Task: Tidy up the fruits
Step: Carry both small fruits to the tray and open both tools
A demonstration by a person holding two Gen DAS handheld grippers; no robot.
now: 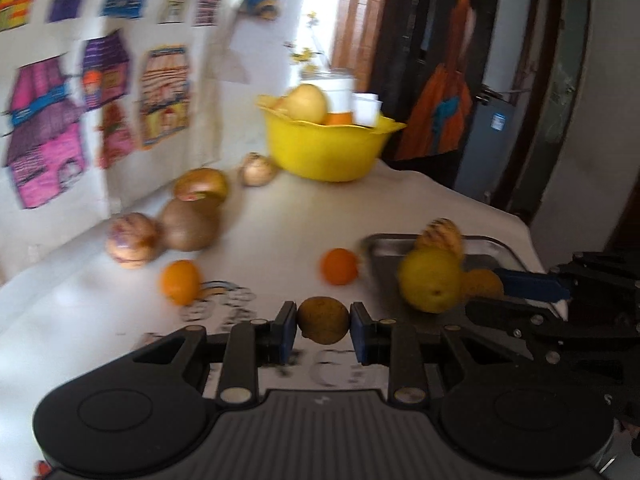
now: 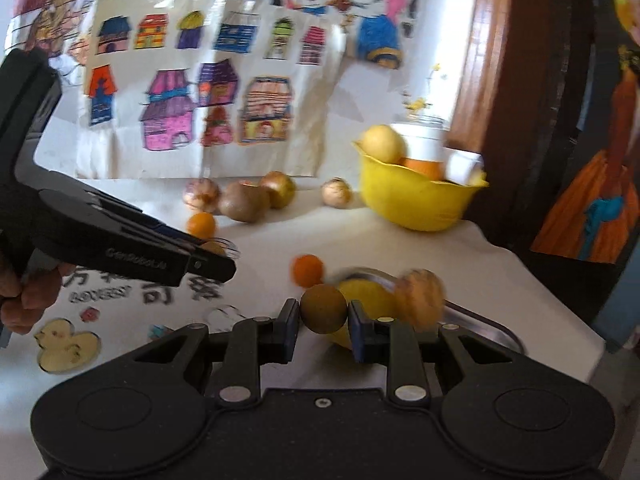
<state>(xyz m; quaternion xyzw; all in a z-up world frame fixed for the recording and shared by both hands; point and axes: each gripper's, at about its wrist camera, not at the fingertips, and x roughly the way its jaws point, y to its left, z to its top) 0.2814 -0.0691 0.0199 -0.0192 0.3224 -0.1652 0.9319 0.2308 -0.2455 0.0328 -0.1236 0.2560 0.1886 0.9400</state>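
A small brown fruit is clamped in the left gripper, and a second brown fruit is pinched in the right gripper. Just ahead of the right gripper, a metal tray is seen to hold three fruits, a yellow one among them. Ahead of the left gripper, six fruits are left loose on the surface: two oranges and four brownish ones. The sorting is judged partly done.
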